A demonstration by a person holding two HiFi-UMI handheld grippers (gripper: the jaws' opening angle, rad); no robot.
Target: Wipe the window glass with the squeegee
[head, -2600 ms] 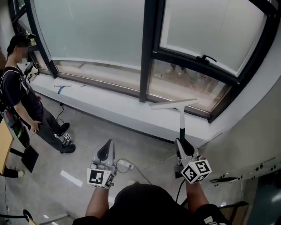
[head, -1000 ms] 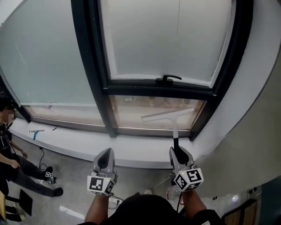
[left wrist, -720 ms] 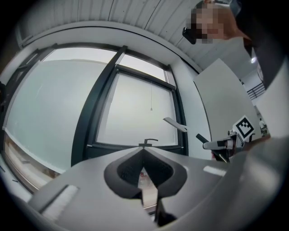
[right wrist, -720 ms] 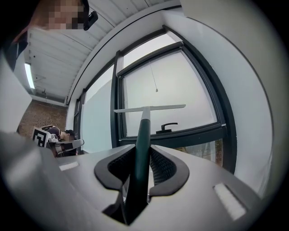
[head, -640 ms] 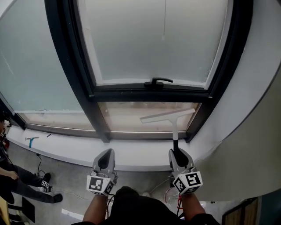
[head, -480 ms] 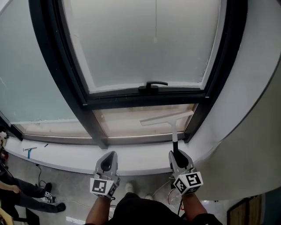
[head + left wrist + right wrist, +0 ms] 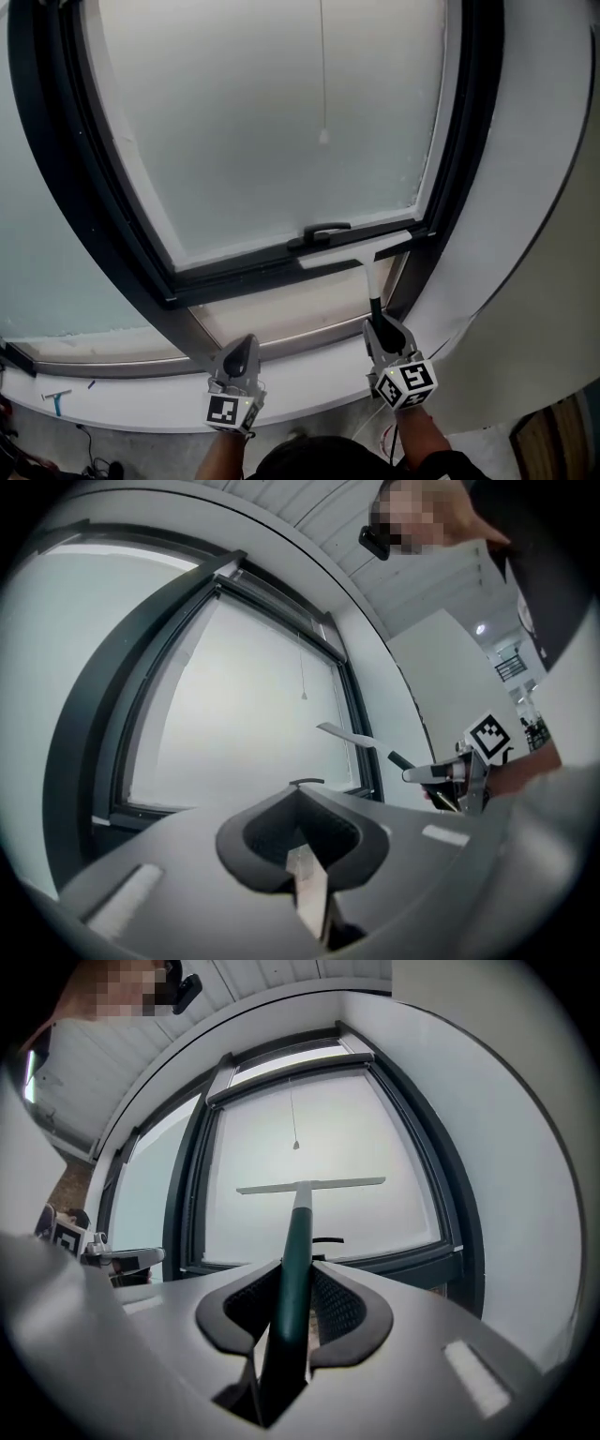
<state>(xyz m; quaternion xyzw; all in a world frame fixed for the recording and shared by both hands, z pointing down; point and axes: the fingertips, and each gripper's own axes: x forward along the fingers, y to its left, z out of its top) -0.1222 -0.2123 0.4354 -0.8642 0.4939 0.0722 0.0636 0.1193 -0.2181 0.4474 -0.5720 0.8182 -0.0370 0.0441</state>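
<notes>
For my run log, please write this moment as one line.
right tongs: shut on squeegee | blade: up at window glass, contact unclear | left tongs: shut, empty

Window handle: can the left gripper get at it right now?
Probably yes: nothing lies between the left gripper and the window handle. The squeegee hangs just beside it, so approach from the left.

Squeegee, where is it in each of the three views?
Head view: squeegee right of centre, rising from the right claw.
Left gripper view: squeegee right of centre, slanted.
Right gripper view: squeegee centre, handle clamped in the claw.
Shared landmark: black window handle.
</notes>
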